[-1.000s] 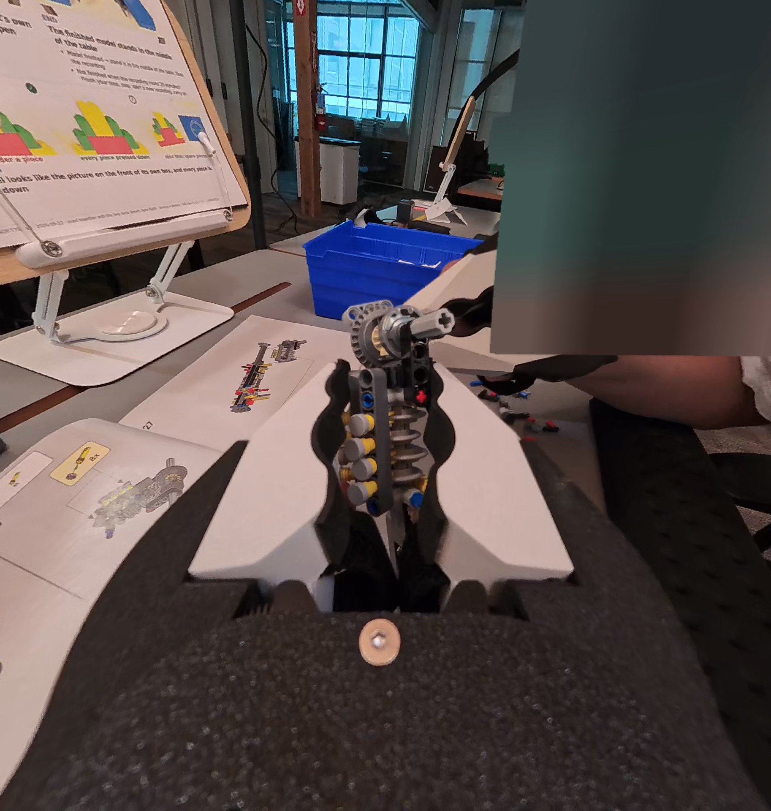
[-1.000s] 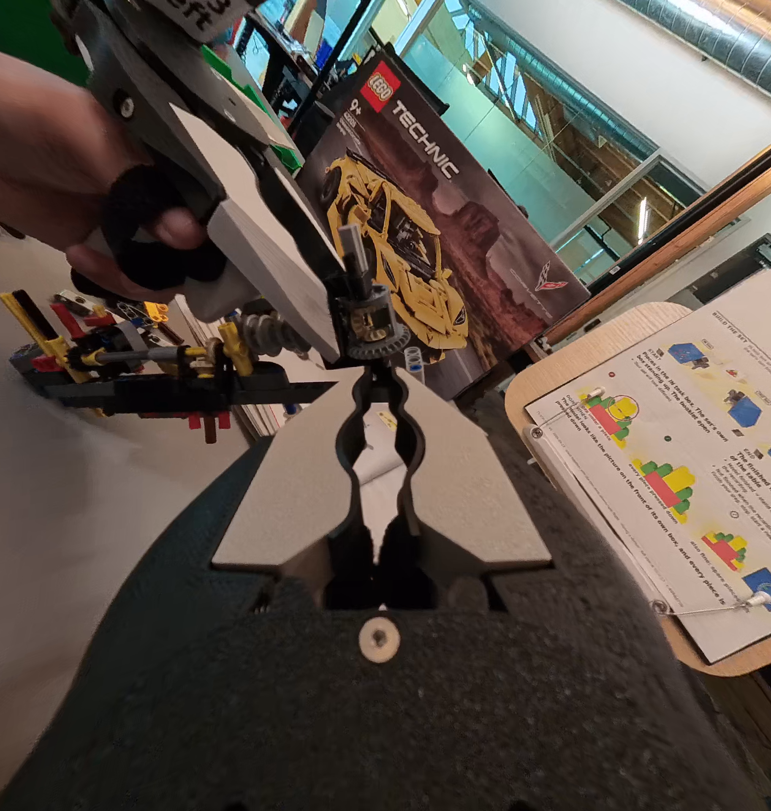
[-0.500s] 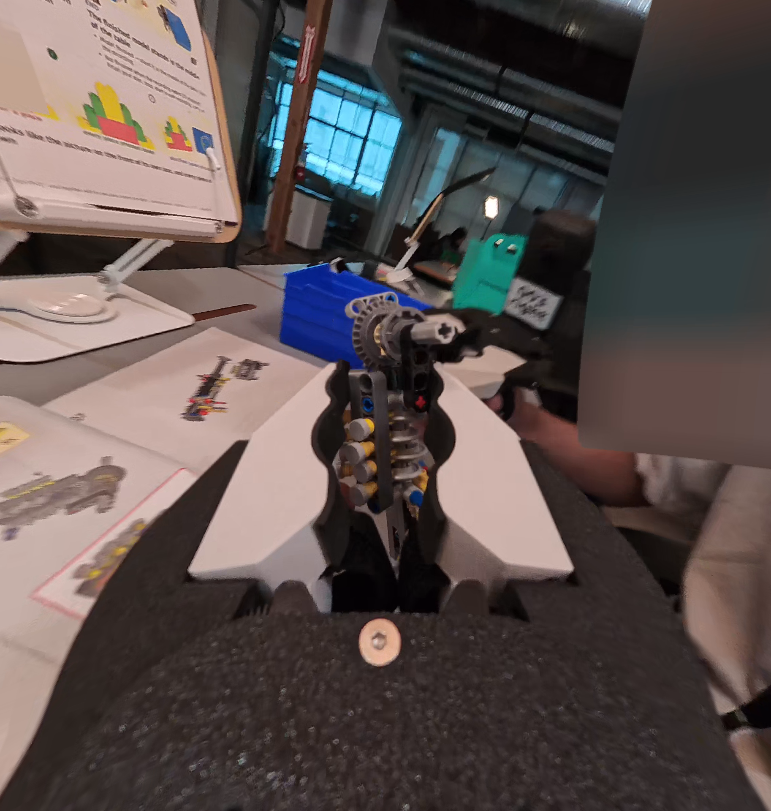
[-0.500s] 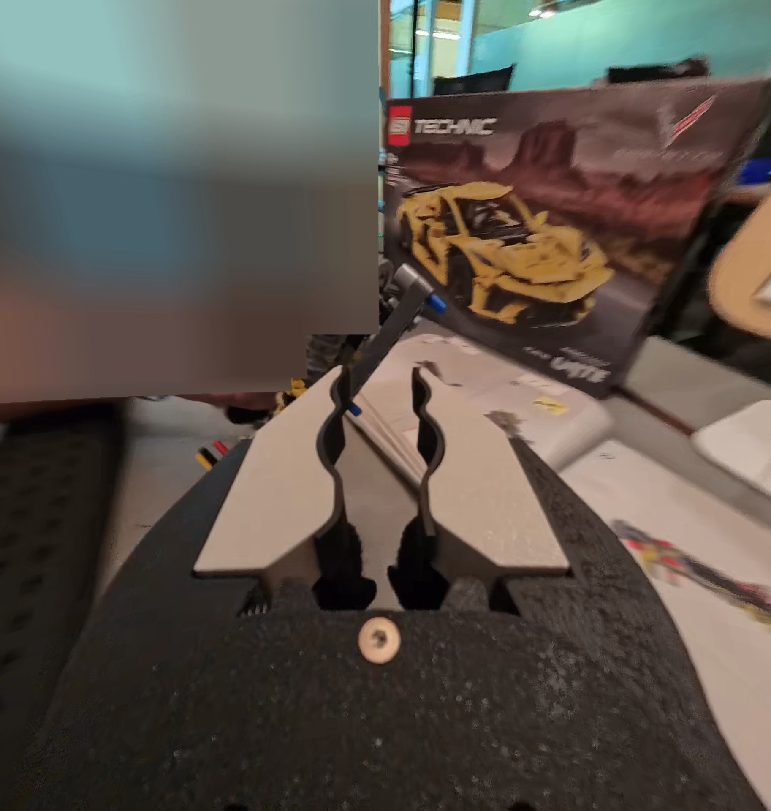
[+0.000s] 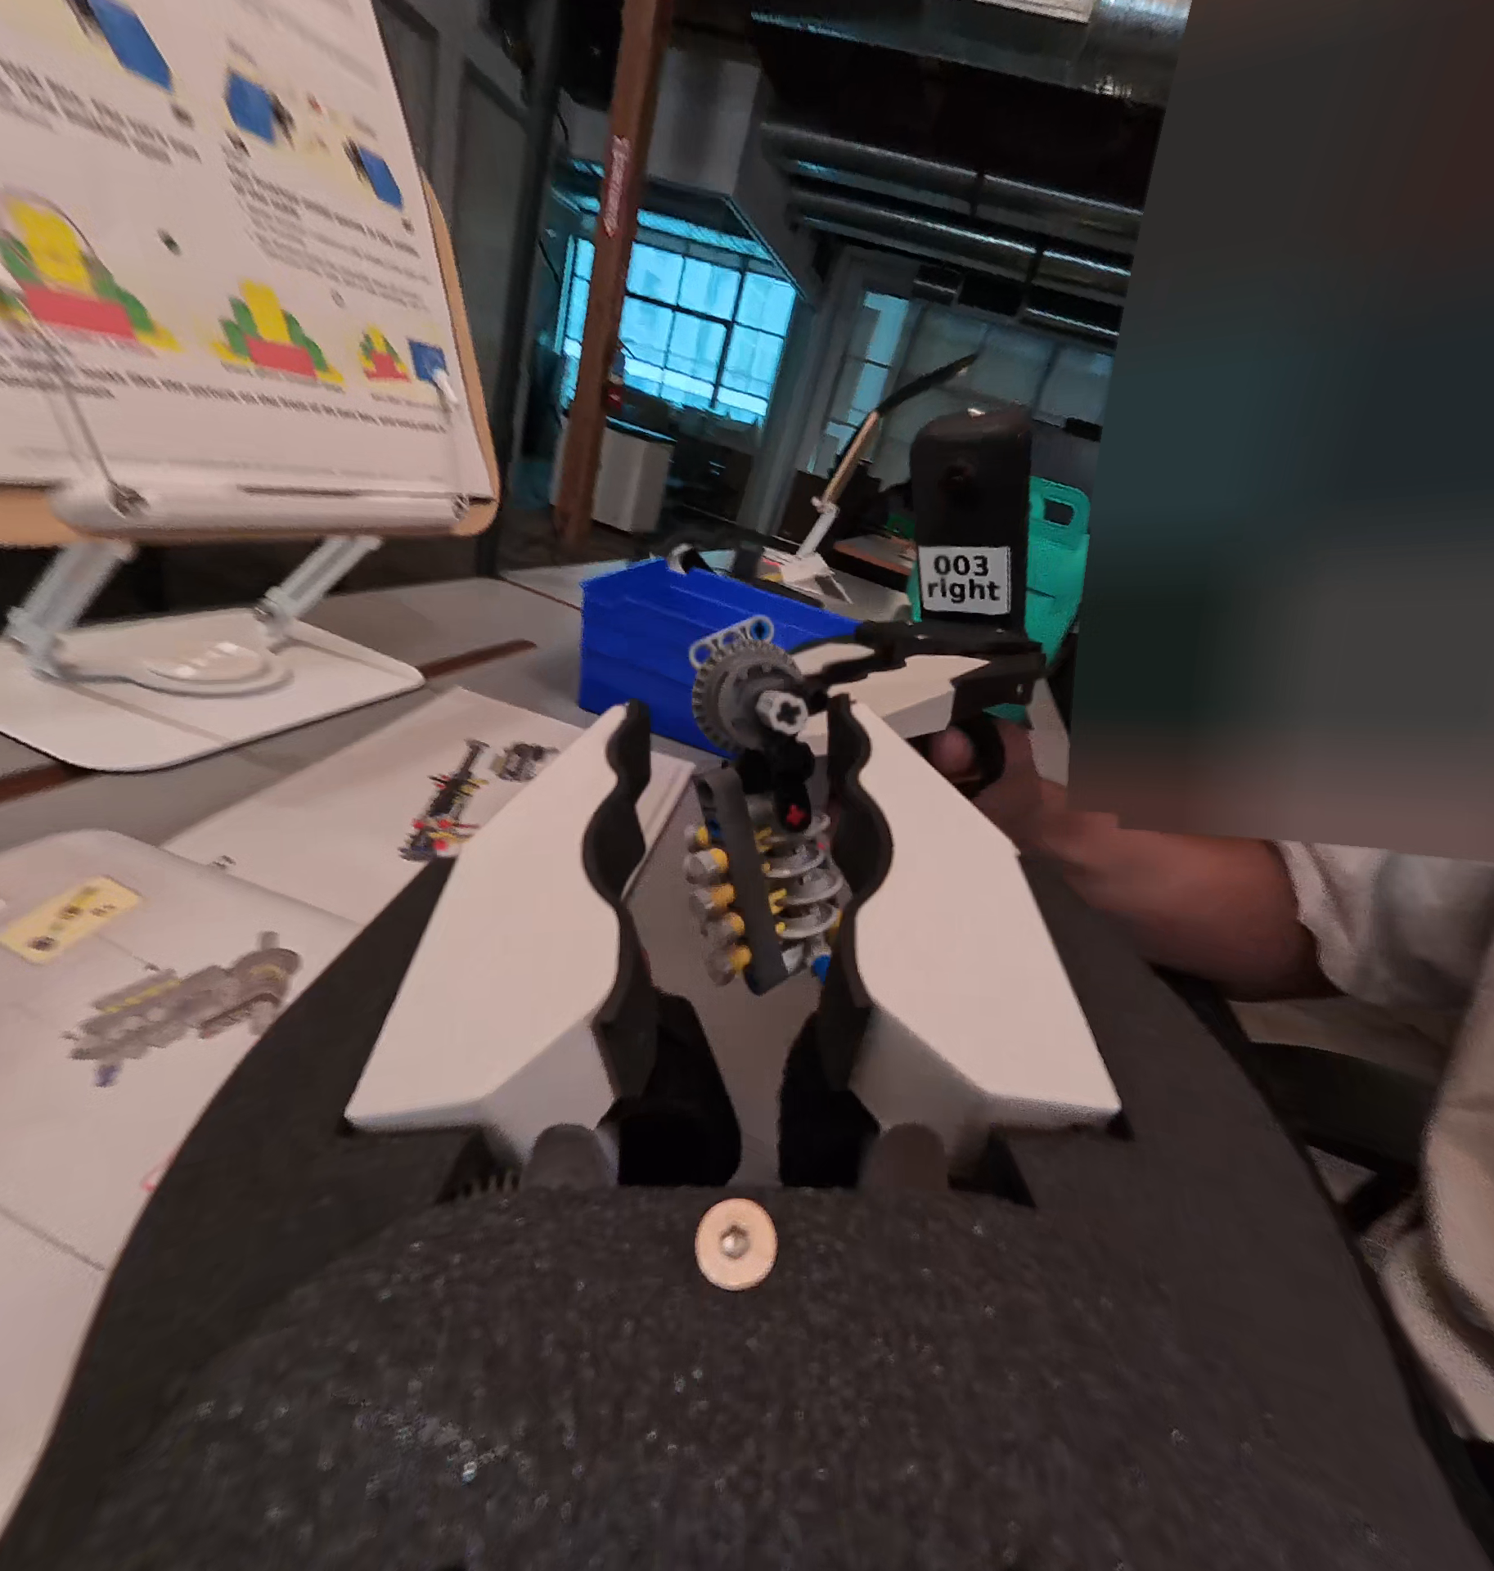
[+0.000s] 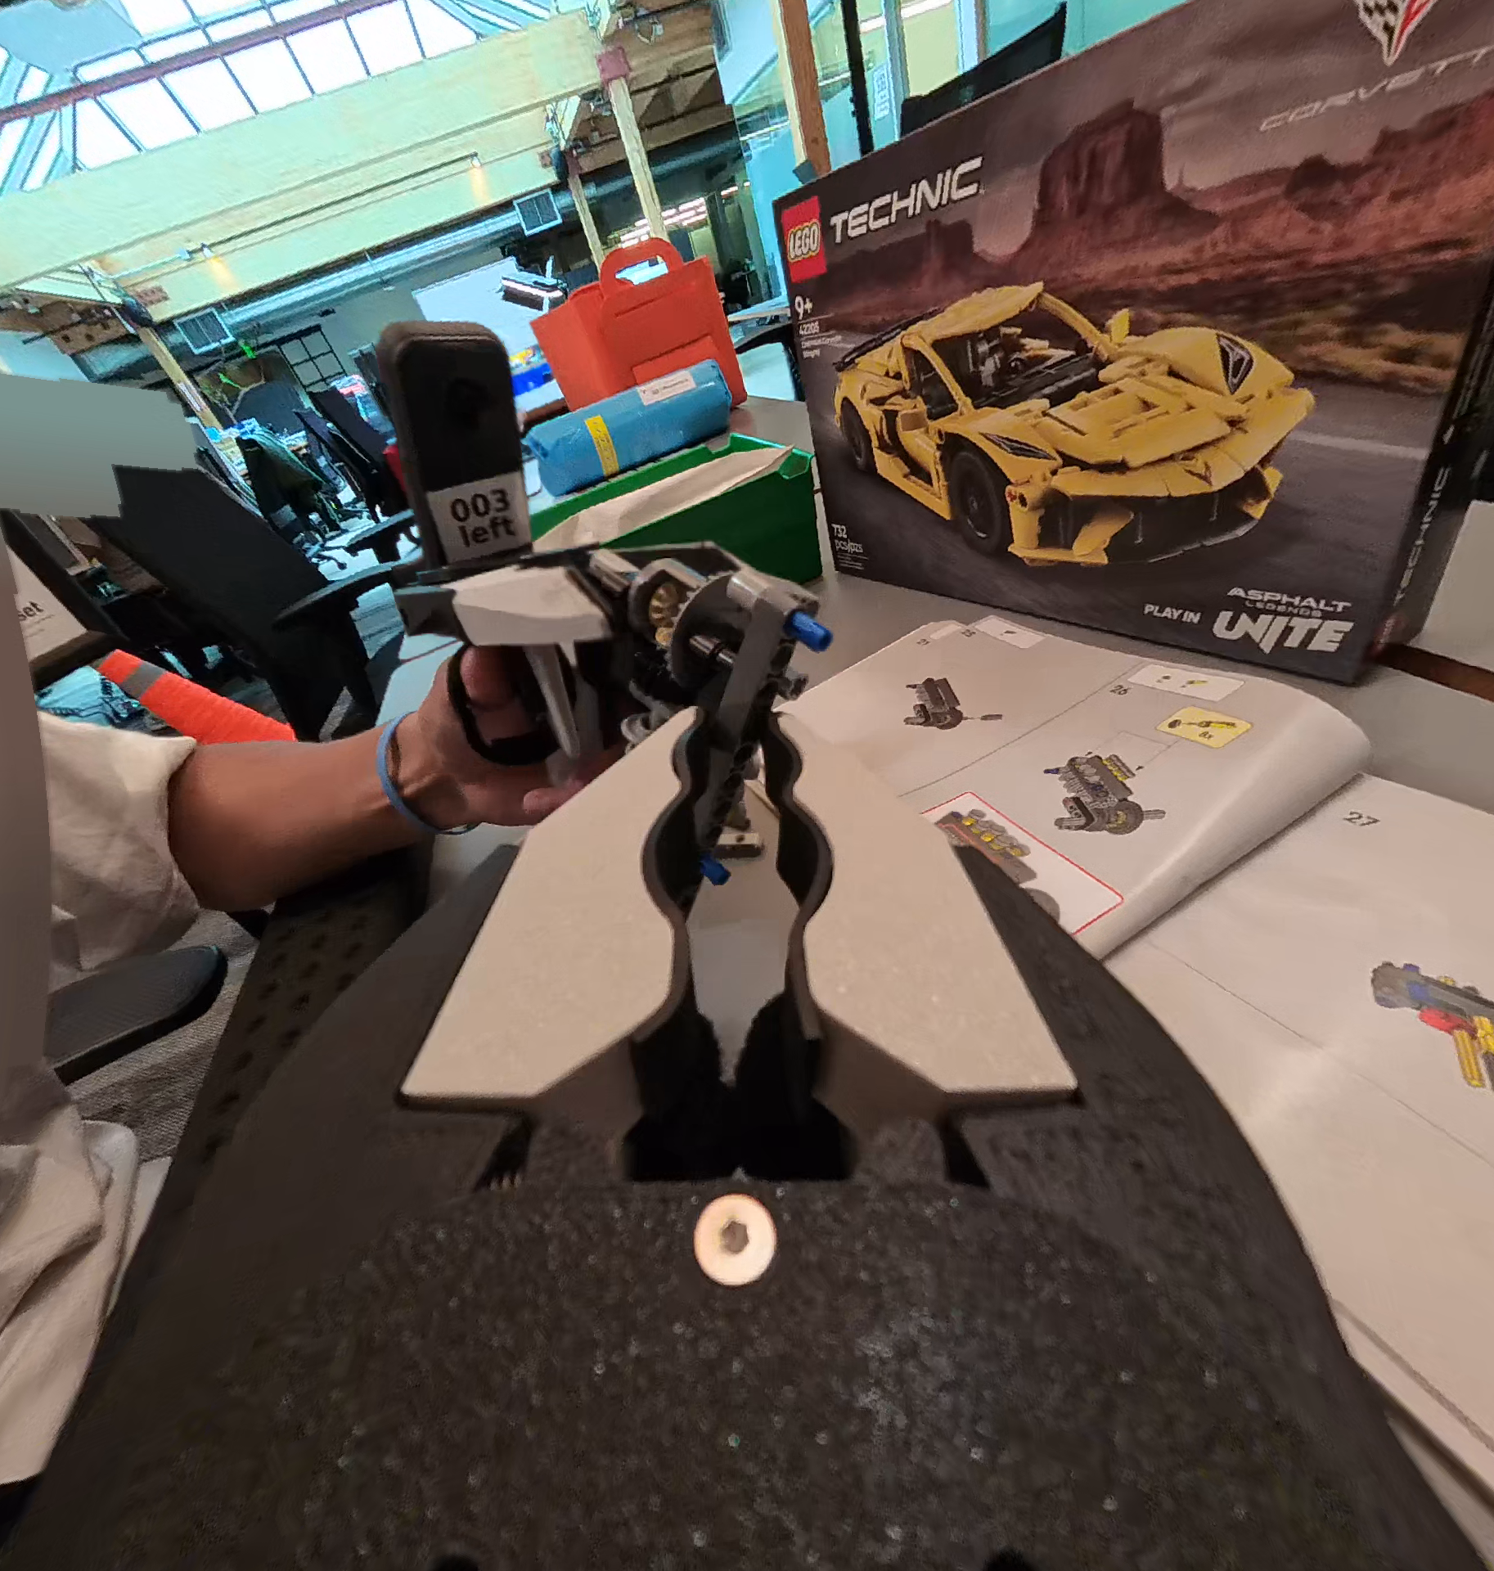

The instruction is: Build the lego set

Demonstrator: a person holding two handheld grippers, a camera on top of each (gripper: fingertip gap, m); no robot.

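Our left gripper [image 5: 739,748], clamped tight on the grey lego assembly [image 5: 761,876] a second ago, now has its jaws spread, and the assembly leans tilted against the right jaw with a gap at the left one. Our right gripper [image 6: 731,731], whose jaws stood apart half a second ago, now has them narrowed around the assembly's dark grey beam [image 6: 739,723], reaching it from the side beyond our left jaws.

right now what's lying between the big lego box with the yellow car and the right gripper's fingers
The open white instruction booklet lies flat between that cardboard box and the right gripper, seen in the right wrist view.
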